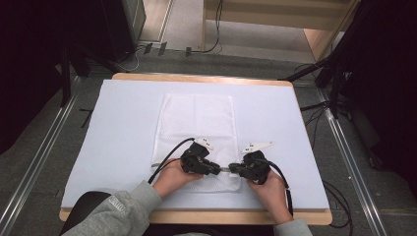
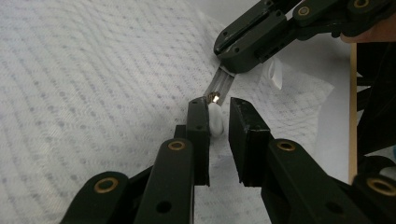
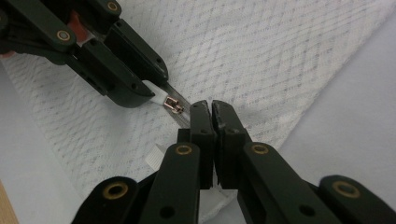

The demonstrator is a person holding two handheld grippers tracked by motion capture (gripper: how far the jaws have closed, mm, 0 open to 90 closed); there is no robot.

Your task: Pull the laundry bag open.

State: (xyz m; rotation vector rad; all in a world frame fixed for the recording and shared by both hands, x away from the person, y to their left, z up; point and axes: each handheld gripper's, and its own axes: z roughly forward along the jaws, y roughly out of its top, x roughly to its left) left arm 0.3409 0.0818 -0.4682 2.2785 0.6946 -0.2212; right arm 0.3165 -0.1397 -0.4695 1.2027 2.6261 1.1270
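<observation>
in the high view the zipper point(image 1: 225, 169) between the two grippers is too small to make out, and the hands cover part of the near edge of the white mesh laundry bag point(image 1: 196, 123). in the right gripper view the strip of zipper held by the right gripper point(image 3: 212, 108) is hidden between its closed fingers. in the left gripper view the white pull tab point(image 2: 215, 119) is partly hidden behind one of the fingers point(image 2: 198, 126) of the left gripper point(image 2: 218, 106), and whether they touch it cannot be told. the desk point(image 1: 128, 118) is cut off by the edges of both gripper views.
</observation>
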